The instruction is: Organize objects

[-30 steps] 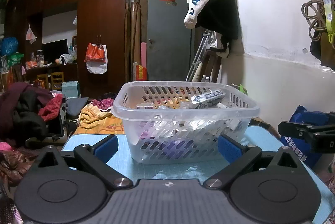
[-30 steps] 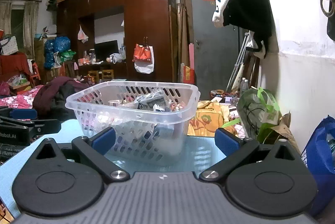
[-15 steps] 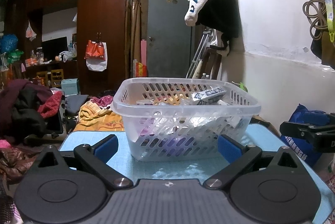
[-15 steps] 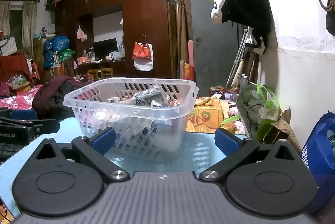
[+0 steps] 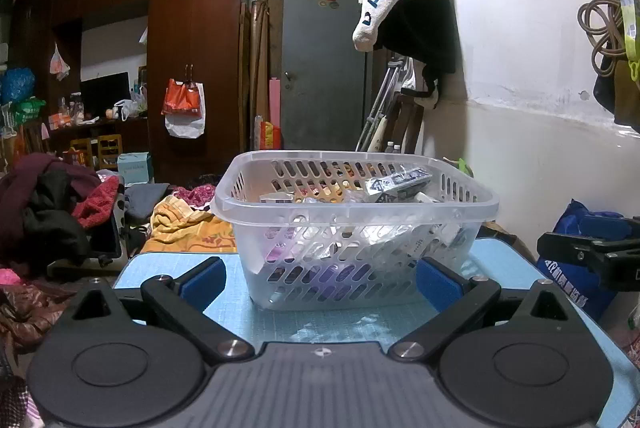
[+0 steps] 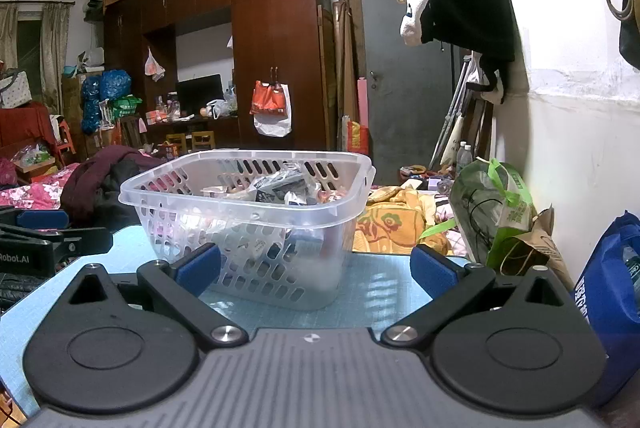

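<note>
Both grippers empty, basket dead ahead on the worktop.

Left gripper [image 5: 320,278] and right gripper [image 6: 315,270] sit spread wide, holding nothing; over the last second the views barely shift, so no grasp has begun. Beyond them the clear slotted basket [image 5: 356,224] stands upright on the blue worktop [image 5: 168,264], heaped with small packets [image 5: 396,184].

Your counter [image 5: 352,320] is topped with a pale blue gridded mat; on it stands one clear slotted basket [image 5: 356,224], filled with small packets.
</note>
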A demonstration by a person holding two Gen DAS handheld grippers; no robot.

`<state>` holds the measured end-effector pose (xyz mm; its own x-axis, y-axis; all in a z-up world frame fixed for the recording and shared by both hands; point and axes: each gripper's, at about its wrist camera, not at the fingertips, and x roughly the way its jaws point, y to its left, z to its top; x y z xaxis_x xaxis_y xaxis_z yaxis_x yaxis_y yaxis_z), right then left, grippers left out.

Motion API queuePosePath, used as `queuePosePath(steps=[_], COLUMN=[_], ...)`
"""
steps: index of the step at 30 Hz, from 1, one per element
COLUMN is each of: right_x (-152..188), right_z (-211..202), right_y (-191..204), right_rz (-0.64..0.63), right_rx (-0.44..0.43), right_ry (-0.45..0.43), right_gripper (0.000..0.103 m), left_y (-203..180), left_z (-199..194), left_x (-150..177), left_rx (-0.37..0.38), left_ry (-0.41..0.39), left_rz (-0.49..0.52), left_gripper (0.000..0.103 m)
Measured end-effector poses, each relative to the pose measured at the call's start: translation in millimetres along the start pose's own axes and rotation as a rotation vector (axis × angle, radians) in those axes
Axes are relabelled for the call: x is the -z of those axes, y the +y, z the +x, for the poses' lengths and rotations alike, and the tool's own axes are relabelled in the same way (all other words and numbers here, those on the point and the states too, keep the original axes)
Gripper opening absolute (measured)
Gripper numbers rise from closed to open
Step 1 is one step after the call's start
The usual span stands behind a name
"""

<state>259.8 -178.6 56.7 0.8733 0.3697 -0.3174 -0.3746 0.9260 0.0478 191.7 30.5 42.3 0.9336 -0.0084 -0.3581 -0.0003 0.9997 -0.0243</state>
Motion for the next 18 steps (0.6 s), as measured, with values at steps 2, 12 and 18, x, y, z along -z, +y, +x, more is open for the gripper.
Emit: queuePosePath(steps=[2,12,18], right_x=[-0.1,-1.1,-1.1], right_z=[-0.2,-0.8,-0.7], right_y=[-0.4,-0.7,-0.8], right_rz=[-0.001,-0.003,-0.004], right_rx=[0.000,0.000,-0.001], right_ry=[0.000,-0.001,-0.002], right_gripper=[0.103,0.103,0.103], left_y=[0.3,-1.5,-4.6], left_z=[-0.1,3.5,4.9], left_x=[0.1,-1.7,-2.9], left_rx=[0.001,0.013,0.011], left_ry=[0.000,0.002,-0.012], left_rz=[-0.002,-0.007,0.002], left_gripper=[0.102,0.102,0.101])
